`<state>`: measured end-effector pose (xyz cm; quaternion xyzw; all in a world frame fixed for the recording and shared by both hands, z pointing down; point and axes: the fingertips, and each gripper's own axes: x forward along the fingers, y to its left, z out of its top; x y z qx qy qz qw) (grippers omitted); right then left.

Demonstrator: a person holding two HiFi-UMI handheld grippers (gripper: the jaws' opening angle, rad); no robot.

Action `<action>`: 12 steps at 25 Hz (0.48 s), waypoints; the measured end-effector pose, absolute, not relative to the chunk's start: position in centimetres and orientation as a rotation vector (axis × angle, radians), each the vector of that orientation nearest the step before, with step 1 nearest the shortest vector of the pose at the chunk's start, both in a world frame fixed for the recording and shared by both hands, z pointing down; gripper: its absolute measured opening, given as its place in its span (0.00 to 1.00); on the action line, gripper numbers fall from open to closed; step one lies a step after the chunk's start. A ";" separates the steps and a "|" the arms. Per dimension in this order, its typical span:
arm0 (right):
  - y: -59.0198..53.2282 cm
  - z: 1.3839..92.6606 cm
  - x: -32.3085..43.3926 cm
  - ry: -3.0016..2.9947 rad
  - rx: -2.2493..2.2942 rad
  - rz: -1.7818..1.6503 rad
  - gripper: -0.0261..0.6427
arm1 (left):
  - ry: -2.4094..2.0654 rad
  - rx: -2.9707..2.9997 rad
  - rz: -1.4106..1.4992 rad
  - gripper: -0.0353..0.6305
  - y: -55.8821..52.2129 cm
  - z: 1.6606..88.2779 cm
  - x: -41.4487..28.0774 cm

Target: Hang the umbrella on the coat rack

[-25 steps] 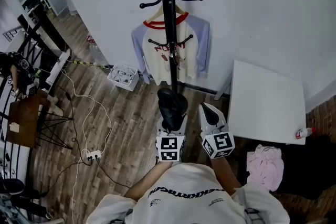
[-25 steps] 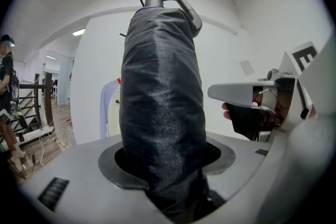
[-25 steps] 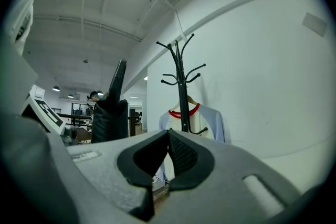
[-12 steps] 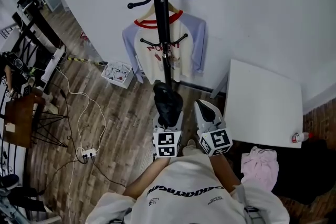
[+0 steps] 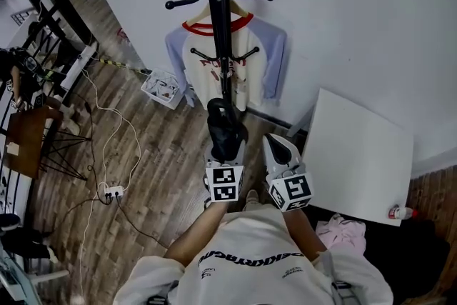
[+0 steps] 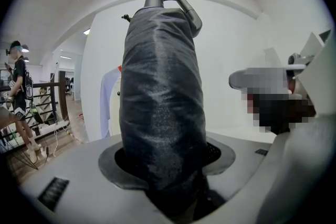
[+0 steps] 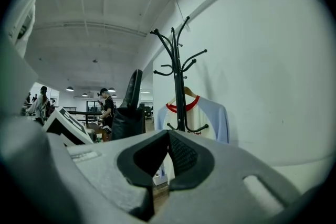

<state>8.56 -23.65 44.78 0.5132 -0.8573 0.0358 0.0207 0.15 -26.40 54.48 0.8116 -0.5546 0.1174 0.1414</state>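
The fingers of the left gripper (image 5: 227, 148) pinched the folded black umbrella (image 5: 225, 123) near the coat rack (image 5: 217, 25), while the right gripper (image 5: 274, 143) had its fingers pressed together, empty.

The coat rack (image 5: 217, 18) stands against the wall, a shirt (image 5: 260, 64) hanging behind its pole. Before its base, the umbrella (image 5: 226, 126) rises from the left tool (image 5: 226, 148), with the right tool (image 5: 274, 143) alongside. A worktop (image 5: 357, 153) stands to the right and a crate (image 5: 166, 88) on the floor to the left.
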 end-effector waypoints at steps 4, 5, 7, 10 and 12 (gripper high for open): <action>-24.6 45.3 9.2 -2.661 1.583 0.125 0.04 | -1.628 2.312 0.394 0.43 -28.5 55.6 0.0; -24.8 45.4 9.3 -2.660 1.581 0.128 0.04 | -1.630 2.301 0.405 0.43 -28.8 56.0 -0.1; -24.9 45.9 9.3 -2.656 1.577 0.138 0.03 | -1.630 2.273 0.437 0.43 -29.3 57.1 -0.3; -25.3 46.8 9.4 -2.647 1.580 0.158 0.03 | -1.622 2.243 0.480 0.43 -30.4 58.5 -0.6; -25.4 47.3 9.3 -2.644 1.579 0.169 0.04 | -1.618 2.231 0.509 0.43 -31.0 59.0 -0.8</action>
